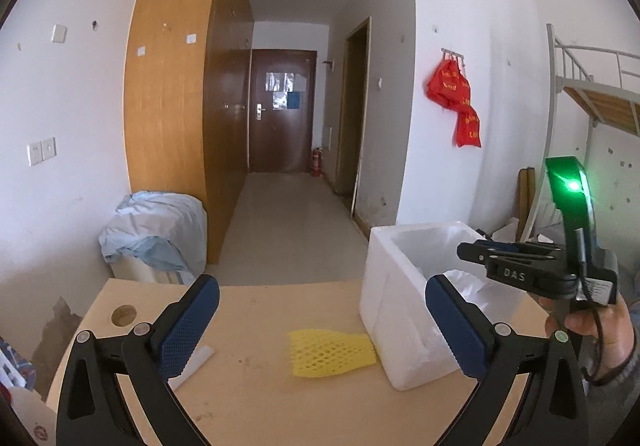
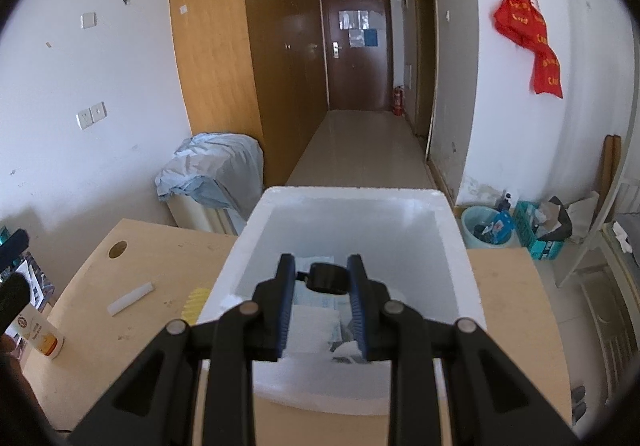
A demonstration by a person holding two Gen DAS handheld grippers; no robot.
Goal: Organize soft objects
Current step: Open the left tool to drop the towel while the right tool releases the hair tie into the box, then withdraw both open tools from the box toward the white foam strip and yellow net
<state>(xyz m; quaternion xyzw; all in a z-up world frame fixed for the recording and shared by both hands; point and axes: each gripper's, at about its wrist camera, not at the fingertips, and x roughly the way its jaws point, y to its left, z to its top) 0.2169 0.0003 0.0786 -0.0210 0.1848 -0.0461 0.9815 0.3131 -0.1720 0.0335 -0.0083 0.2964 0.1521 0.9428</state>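
The right gripper [image 2: 322,280], over the foam box [image 2: 460,246], pinches a small black object [image 2: 329,278]. The left gripper [image 1: 320,310] gapes wide, empty, above the yellow net [image 1: 330,352] lying on the desk [image 1: 260,398] against the box. Further off, a white strip [image 2: 130,298] and bottle [image 2: 42,334].

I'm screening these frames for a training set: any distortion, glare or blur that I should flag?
Left wrist view: strong fisheye bending on the wardrobe, dark vignette corners, and a green LED flare on the right tongs. Right wrist view: same curvature, and the tongs' black arms at the bottom look soft, while the foam box stays sharp.
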